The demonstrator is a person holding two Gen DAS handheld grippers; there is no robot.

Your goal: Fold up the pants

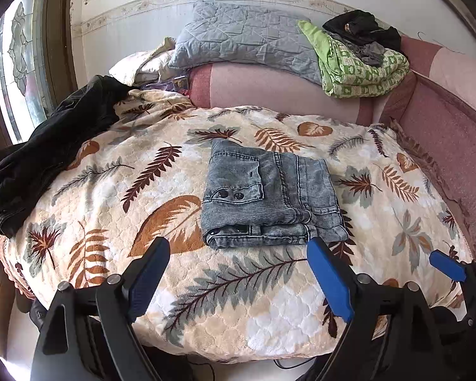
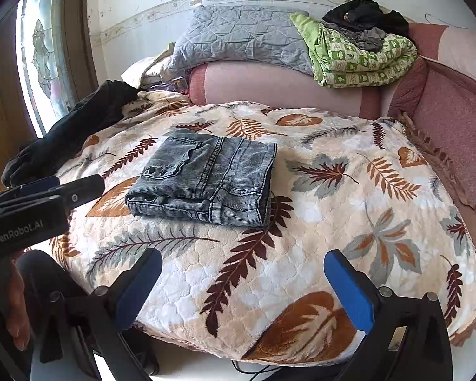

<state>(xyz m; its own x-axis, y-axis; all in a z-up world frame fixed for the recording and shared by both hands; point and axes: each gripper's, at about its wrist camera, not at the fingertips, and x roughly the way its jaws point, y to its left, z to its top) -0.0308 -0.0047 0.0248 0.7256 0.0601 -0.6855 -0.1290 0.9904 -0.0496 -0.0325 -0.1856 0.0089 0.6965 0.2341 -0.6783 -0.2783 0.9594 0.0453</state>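
Note:
The grey-blue jeans [image 1: 269, 197] [image 2: 206, 181] lie folded into a compact rectangle on the leaf-patterned blanket [image 1: 117, 197] [image 2: 349, 222]. My left gripper [image 1: 238, 249] hovers just in front of the jeans' near edge, open, with nothing between its fingers. My right gripper [image 2: 242, 262] is also open and empty, above the blanket in front of and to the right of the jeans. In the left wrist view a blue finger [image 1: 444, 265] of the right gripper shows at the right. The left gripper [image 2: 79, 187] appears at the left of the right wrist view, beside the jeans.
A black garment [image 1: 47, 158] [image 2: 63, 136] lies bunched on the blanket's left edge. Behind are a grey pillow [image 1: 247, 35], a green quilt [image 1: 365, 63] with dark clothes [image 1: 361, 28] on it, and a pink padded sofa back [image 1: 444, 146]. A hand [image 2: 16, 301] shows at lower left.

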